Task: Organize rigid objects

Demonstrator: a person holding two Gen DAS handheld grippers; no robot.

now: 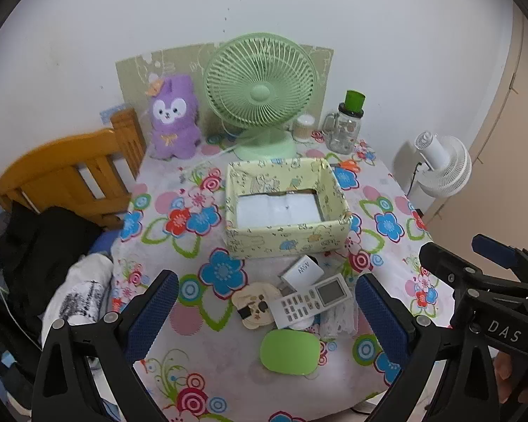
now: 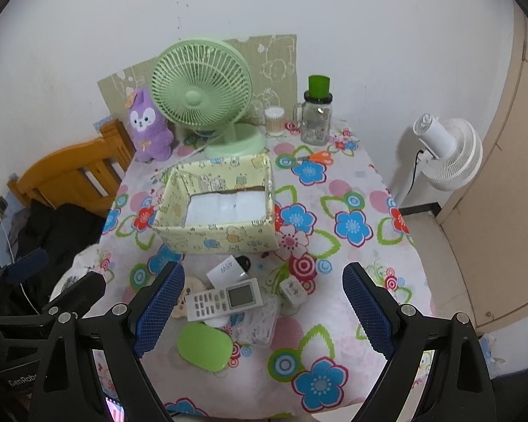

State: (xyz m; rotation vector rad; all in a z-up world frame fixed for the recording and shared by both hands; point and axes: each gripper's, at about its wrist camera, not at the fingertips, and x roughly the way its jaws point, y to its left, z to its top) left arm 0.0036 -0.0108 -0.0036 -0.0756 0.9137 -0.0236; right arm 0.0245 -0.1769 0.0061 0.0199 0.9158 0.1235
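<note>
Both grippers, left point(image 1: 265, 311) and right point(image 2: 264, 302), are wide open, holding nothing. Ahead, the remote point(image 2: 225, 299) hides part of a white charger point(image 2: 228, 268). Something under the remote is too covered to name.

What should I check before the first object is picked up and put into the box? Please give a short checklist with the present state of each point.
1. Left gripper open and holding nothing: ok.
2. Right gripper open and holding nothing: ok.
3. Box upright, open on top, with free room inside: ok; only a white lining shows at the bottom.
4. Remote control free to grasp: ok, it lies on top of the pile.
5. White adapter free to grasp: not ok, the remote overlaps its near edge.
6. Green case lying apart from the pile: cannot tell, its far edge meets the clear plastic box.
</note>
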